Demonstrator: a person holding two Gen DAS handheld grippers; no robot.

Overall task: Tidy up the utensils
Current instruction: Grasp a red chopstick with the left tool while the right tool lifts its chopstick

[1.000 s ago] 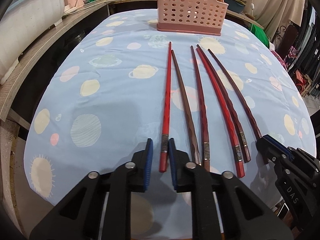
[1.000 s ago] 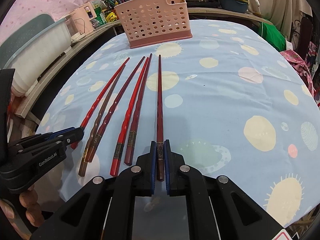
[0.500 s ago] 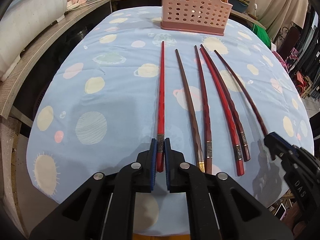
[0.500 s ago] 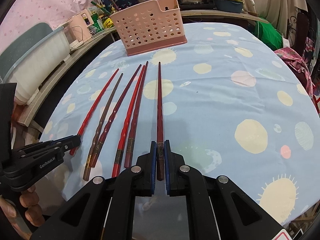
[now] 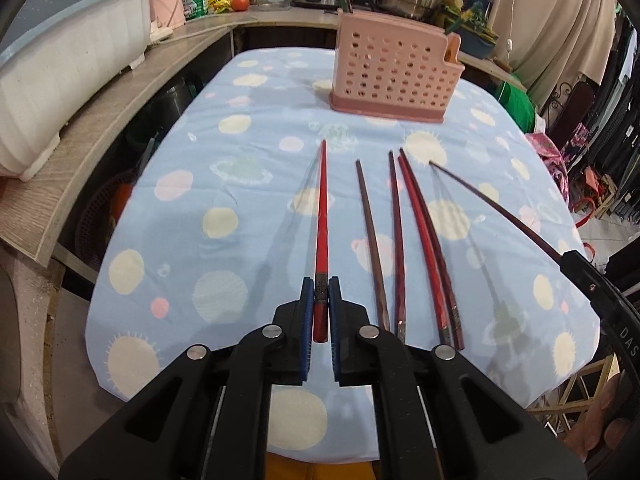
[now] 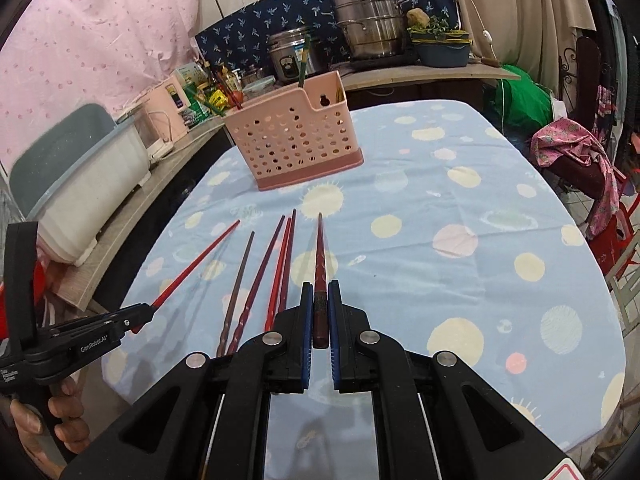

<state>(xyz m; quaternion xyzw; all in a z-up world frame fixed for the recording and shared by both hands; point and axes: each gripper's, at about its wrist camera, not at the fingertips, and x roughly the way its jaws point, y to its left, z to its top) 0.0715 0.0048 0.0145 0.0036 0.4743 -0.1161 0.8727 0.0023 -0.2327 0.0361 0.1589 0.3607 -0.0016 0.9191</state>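
Note:
My left gripper is shut on the thick end of a bright red chopstick and holds it lifted above the table, tip pointing at the pink perforated utensil holder. My right gripper is shut on a dark red-brown chopstick, also raised; it shows in the left wrist view. Several more chopsticks lie side by side on the blue planet-print tablecloth between the two grippers. The holder stands at the table's far end.
A wooden counter runs along the left with a white and grey bin. Pots and bottles stand on the back counter behind the holder. A chair with clothes is at the right.
Both grippers have risen and tilted up with their chopsticks, which have left the cloth. The left gripper closed on the red chopstick over the past second.

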